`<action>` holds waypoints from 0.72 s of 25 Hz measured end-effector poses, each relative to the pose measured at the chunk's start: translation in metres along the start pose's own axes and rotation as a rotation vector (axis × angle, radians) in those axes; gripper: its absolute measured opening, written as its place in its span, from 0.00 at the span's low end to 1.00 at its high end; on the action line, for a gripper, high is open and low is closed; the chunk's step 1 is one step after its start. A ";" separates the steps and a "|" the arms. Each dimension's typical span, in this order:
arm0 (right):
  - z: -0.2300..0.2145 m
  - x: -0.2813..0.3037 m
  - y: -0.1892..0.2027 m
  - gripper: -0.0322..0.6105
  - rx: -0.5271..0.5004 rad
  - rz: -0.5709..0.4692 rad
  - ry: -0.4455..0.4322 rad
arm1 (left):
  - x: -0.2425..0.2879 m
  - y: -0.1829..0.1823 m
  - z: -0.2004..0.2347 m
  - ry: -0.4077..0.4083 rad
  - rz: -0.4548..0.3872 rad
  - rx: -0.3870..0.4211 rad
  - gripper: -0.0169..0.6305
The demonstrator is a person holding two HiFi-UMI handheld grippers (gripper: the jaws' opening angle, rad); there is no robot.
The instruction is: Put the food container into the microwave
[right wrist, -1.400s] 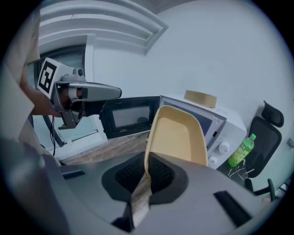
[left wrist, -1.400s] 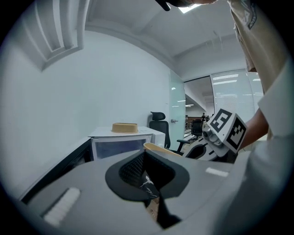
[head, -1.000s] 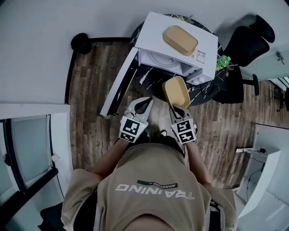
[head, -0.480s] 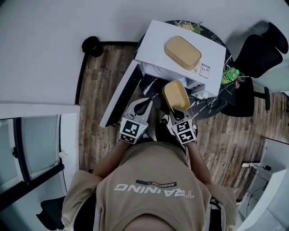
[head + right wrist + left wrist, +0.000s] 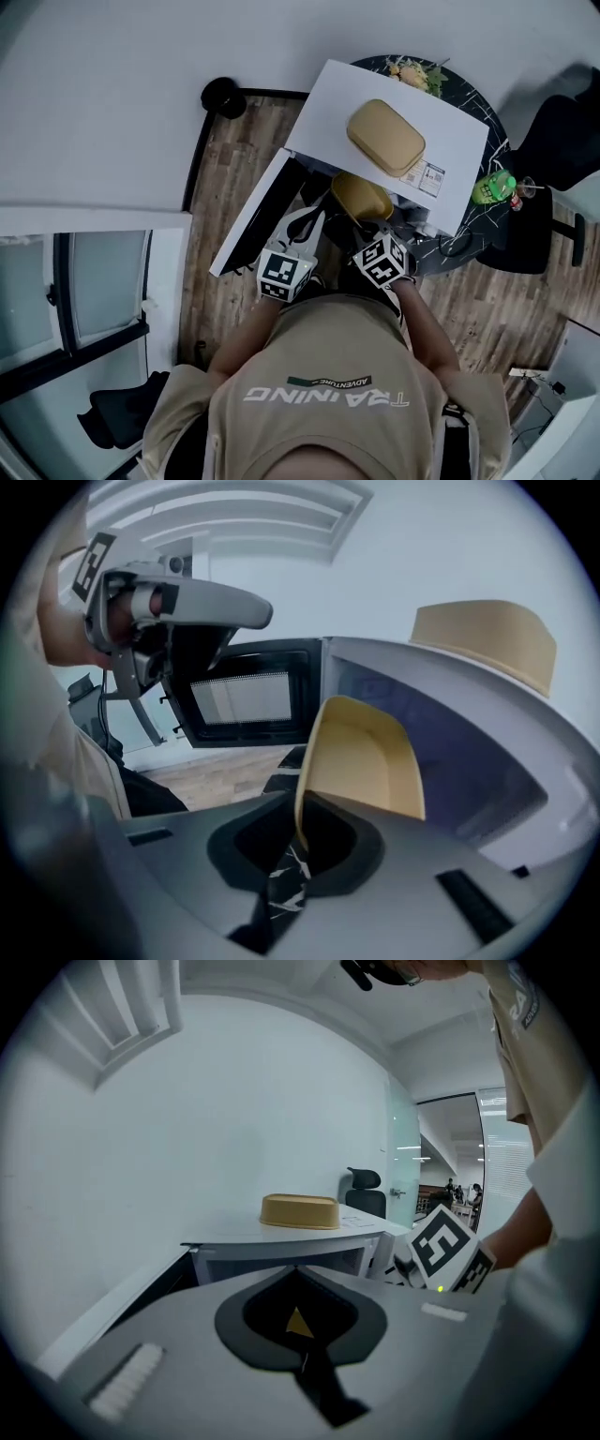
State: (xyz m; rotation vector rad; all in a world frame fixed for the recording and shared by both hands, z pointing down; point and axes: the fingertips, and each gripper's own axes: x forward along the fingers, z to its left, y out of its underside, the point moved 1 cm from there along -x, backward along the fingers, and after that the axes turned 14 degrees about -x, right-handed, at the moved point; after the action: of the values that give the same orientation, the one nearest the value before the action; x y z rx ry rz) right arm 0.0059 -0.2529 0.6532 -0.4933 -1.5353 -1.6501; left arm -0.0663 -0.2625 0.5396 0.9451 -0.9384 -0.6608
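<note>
Head view: right tool (image 5: 368, 223), clamped on food container (image 5: 361, 197), has reached microwave (image 5: 328, 103); left tool (image 5: 308, 218) closed.

We read "TRAINING" in white capitals on the person's beige fabric shirt (image 5: 323, 427), and "ADVENTURE" on a small dark patch (image 5: 328, 382) above it. The white sticker (image 5: 431, 175) on the white box-shaped microwave (image 5: 323, 117) is illegible.

A white box microwave (image 5: 337, 103) stands on a dark marble table (image 5: 466, 91), its door (image 5: 251, 220) swung out leftward and a tan lidded tub (image 5: 385, 138) on its roof. The yellow open food container (image 5: 361, 197), in the right gripper (image 5: 372, 227), sits at its mouth, with the left gripper (image 5: 307, 221) just left.
</note>
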 end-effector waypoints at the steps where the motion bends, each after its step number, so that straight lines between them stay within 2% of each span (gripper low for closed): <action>1: -0.004 0.003 -0.002 0.07 -0.013 0.003 -0.002 | 0.001 0.001 0.001 -0.009 0.005 -0.008 0.03; 7: -0.027 0.020 -0.007 0.07 -0.058 0.034 0.000 | 0.006 0.004 0.009 -0.033 0.012 -0.038 0.03; 18: -0.063 0.050 -0.005 0.07 -0.113 0.154 0.103 | 0.011 0.003 0.017 0.037 -0.024 -0.032 0.03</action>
State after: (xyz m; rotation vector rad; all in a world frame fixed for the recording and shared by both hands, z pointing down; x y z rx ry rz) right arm -0.0123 -0.3279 0.6760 -0.5636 -1.3026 -1.6226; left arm -0.0761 -0.2768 0.5506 0.9384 -0.8825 -0.6741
